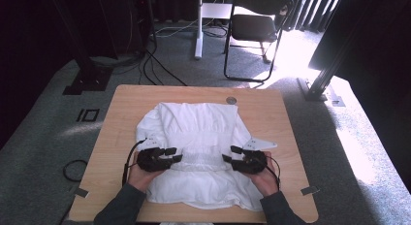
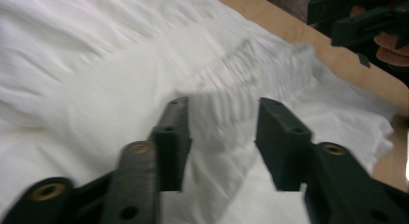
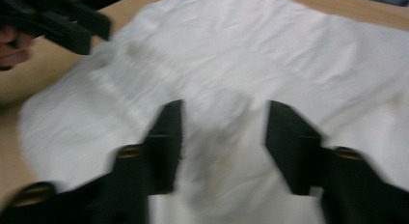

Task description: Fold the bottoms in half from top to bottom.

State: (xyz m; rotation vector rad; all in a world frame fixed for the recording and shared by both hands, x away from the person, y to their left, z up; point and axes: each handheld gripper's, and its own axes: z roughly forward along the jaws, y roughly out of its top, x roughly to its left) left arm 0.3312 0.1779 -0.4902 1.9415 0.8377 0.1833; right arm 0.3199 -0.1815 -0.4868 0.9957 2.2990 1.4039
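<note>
I am working a white garment (image 1: 198,152) that is lying spread over the middle of the wooden table (image 1: 286,137), its gathered, smocked band (image 1: 201,157) running across between my two tools. I am holding the left gripper (image 1: 175,154) at about nine o'clock of that band and the right gripper (image 1: 229,153) at about three o'clock, both pointing inward at it. In the left gripper view the jaws are standing apart over the ribbed band with cloth lying between them but nothing pinched; in the right gripper view the jaws are likewise parted above smooth white fabric, gripping nothing.

Judging by how it lies, the garment is already partly folded: the far edge at twelve o'clock looks tucked and the sides are drawn in, while the near hem at six o'clock is hanging toward the table edge. I am reckoning another fold is remaining.

I am seeing no brand, label or writing that can be read; the gripper views are blurred.
</note>
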